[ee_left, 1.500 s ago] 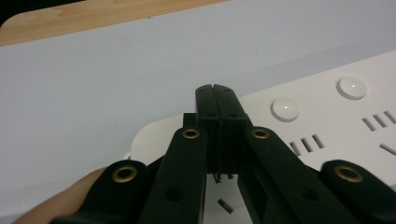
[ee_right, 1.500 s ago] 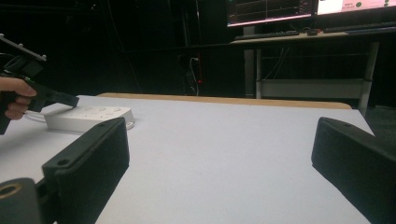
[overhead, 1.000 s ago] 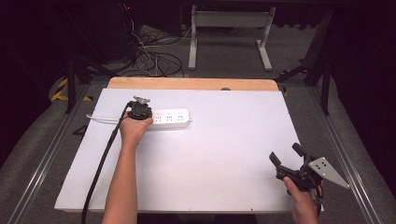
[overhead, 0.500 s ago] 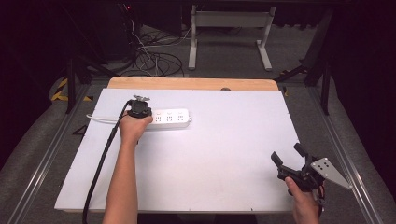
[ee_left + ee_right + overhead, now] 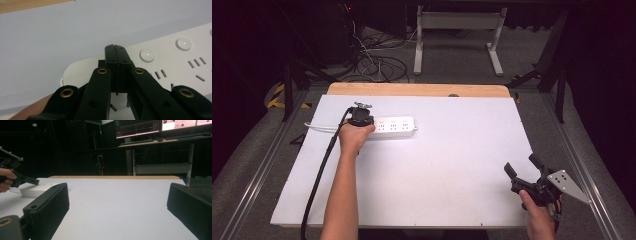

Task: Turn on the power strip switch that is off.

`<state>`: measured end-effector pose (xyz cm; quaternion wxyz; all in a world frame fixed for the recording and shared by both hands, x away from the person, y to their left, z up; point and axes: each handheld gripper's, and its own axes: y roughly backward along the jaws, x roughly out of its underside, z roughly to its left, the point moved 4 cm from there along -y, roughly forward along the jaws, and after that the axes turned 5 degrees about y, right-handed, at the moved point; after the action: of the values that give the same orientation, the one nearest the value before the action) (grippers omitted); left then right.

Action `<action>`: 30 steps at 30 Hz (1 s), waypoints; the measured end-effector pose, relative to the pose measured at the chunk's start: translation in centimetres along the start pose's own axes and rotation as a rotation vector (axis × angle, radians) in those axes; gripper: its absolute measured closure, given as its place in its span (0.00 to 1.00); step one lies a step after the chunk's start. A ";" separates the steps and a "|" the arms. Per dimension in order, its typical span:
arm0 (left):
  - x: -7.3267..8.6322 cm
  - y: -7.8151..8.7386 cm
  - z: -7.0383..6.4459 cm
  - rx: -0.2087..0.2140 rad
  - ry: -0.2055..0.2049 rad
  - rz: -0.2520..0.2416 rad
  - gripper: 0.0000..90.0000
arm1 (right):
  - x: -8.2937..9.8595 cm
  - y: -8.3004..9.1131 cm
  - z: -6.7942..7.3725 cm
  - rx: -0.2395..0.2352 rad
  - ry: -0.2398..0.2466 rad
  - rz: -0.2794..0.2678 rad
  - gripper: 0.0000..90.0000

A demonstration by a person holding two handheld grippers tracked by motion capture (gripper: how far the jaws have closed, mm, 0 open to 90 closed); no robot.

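White table (image 5: 452, 165) carries a white power strip (image 5: 394, 127) near its far-left edge under closed left tongs (image 5: 360, 118), while right tongs (image 5: 523, 167) gape over the bare near-right corner.

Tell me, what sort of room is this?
Probably a lab or workshop used for recording, not a home. Computer screens glow on a desk in the dark background, loose cables lie on the floor, and a white table holds just a power strip.
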<state>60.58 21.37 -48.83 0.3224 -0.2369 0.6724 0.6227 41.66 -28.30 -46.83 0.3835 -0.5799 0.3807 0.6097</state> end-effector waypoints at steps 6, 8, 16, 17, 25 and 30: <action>0.1 0.1 0.2 -0.002 0.012 0.002 1.00 | -0.1 0.4 -0.1 0.009 -0.008 -0.007 0.05; 0.1 0.1 0.2 0.002 0.012 0.005 1.00 | -0.1 0.4 -0.1 0.011 -0.009 -0.009 0.05; 0.1 0.0 0.4 0.006 0.019 0.007 1.00 | -0.3 0.5 -0.2 0.013 -0.012 -0.017 0.05; 0.2 0.0 0.4 0.005 0.032 0.008 1.00 | -0.4 0.4 -0.1 0.010 -0.012 -0.018 0.05; 0.2 0.0 0.3 -0.005 0.019 0.005 1.00 | -0.3 0.0 0.0 0.002 -0.012 -0.015 0.05; 0.2 0.0 0.3 -0.002 0.018 0.005 1.00 | -0.3 0.0 0.1 0.001 -0.013 -0.015 0.05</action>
<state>60.49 21.71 -48.93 0.3147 -0.2411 0.6753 0.6220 41.62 -28.24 -46.53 0.3907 -0.5789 0.3740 0.6102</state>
